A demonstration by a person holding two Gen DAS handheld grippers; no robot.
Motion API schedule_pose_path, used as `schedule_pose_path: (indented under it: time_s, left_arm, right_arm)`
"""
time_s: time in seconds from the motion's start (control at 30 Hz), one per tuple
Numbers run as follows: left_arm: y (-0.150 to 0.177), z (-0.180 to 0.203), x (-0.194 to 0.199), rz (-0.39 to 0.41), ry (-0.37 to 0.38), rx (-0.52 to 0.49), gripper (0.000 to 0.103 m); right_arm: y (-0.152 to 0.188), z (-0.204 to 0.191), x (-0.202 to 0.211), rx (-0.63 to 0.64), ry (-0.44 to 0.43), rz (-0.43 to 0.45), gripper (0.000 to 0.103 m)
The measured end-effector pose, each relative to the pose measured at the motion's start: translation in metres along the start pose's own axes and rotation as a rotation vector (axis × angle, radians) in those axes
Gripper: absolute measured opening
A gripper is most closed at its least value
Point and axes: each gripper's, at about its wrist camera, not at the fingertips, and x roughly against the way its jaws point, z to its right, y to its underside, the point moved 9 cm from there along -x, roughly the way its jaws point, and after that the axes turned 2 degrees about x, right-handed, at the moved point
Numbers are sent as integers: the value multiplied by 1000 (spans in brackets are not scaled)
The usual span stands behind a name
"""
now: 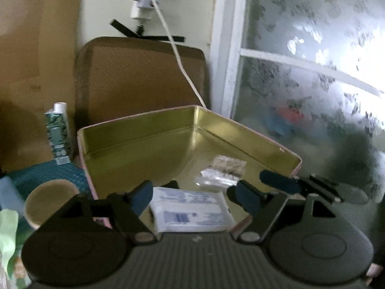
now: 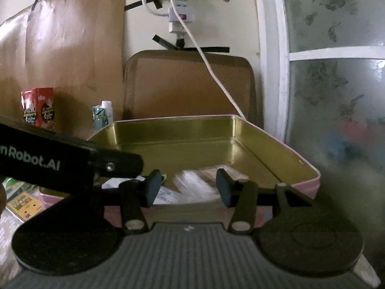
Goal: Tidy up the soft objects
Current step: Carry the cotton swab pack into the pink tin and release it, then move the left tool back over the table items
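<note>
Window glass (image 1: 312,77), frosted and flower-patterned, fills the three o'clock side of both views, with a brown tray-like panel (image 1: 142,77) leaning on the wall at twelve and a white cable (image 1: 178,55) hanging down across it. Next in size is the open tin (image 1: 243,139), gold inside and pink outside, sitting at centre. In the left wrist view a white packet with blue print (image 1: 190,213) lies flat on the tin's floor near its six o'clock edge, with a small clear bag (image 1: 221,172) of speckled contents just past it toward one o'clock; the right wrist view shows these only as a blurred pale heap. Only the right wrist view has the red snack pouch (image 2: 38,109) at nine o'clock, and the left tool's black body crossing in from there. Only the left wrist view shows the paper cup (image 1: 49,201) at eight o'clock. A small green carton (image 1: 59,136) stands at ten o'clock in both. The left gripper (image 1: 195,196) hangs over the packet with jaws spread, gripping nothing. The right gripper (image 2: 189,186) is likewise parted and empty above the tin's near rim.
</note>
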Motion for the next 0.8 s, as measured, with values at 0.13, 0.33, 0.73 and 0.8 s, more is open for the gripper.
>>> schedule_pose_path:
  time_s: [0.13,0.33,0.73,0.8]
  left_arm:
    - [-5,-18,30,60,-15,30,79]
    - [11,-56,84,114,-76,65,79]
    - [109,-185,161,43,-424,159,88]
    - [123,-203,166,10,-498,159,87]
  right_arm:
    - [-4,-19,14,2,-27,37,58]
    - [-15,-55,31,13,-93,79,58]
    - [-7,-163,42,72,-310,40,58]
    - [-2,-182,40,99,-347,14,58]
